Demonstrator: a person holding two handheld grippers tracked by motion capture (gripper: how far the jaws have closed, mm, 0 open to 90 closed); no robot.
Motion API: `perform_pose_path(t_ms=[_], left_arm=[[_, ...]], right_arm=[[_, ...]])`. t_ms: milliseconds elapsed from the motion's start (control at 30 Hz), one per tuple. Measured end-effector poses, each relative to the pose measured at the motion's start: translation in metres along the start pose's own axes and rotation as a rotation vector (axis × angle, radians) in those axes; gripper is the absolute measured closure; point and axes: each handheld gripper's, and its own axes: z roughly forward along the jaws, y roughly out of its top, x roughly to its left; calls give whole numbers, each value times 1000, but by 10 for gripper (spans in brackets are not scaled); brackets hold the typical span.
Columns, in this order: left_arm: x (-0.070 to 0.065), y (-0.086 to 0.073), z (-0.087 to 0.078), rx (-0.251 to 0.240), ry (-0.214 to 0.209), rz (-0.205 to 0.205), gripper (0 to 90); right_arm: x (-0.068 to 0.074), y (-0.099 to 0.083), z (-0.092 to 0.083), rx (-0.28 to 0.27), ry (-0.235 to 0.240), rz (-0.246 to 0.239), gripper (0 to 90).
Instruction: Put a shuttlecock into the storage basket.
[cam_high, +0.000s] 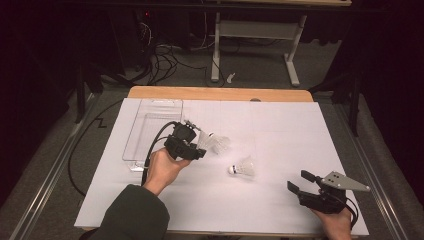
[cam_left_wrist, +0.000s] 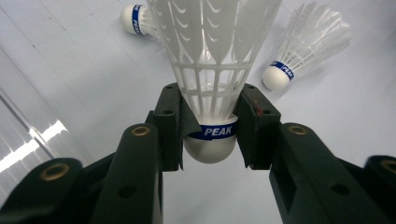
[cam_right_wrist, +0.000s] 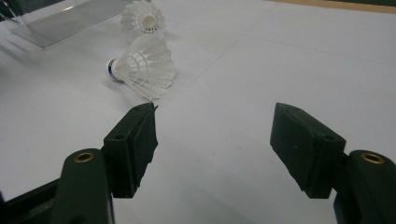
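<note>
- Between the pads of the left gripper (cam_left_wrist: 211, 135) a white plastic shuttlecock with a blue PEAK band (cam_left_wrist: 212, 70) is clamped at its cork, skirt pointing away.
- Just beyond those jaws lie two more white shuttlecocks (cam_left_wrist: 306, 44) on the white table sheet (cam_left_wrist: 345, 116).
- The right gripper (cam_right_wrist: 214, 140) stands wide apart with nothing in it; ahead to its left lies a shuttlecock (cam_right_wrist: 142, 67), the clear plastic tray (cam_right_wrist: 70, 21) farther off.

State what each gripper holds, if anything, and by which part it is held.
The left gripper holds a shuttlecock, pads pressed on its cork base at the blue band. The right gripper is open, with nothing between its jaws.
</note>
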Motion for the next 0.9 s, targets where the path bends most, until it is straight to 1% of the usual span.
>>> perform_pose_path(t_ms=[433, 600, 733, 900], left_arm=[[11, 5, -11, -27, 30, -20, 653], [14, 7, -13, -21, 45, -21, 653], [19, 7, -17, -38, 50, -37, 653], [26, 8, -20, -41, 64, -54, 654]], right_arm=[[0, 0, 0, -1, 0, 2, 320], [0, 0, 0, -2, 0, 0, 320], [0, 0, 0, -1, -1, 2, 320], [0, 0, 0, -1, 0, 2, 320]])
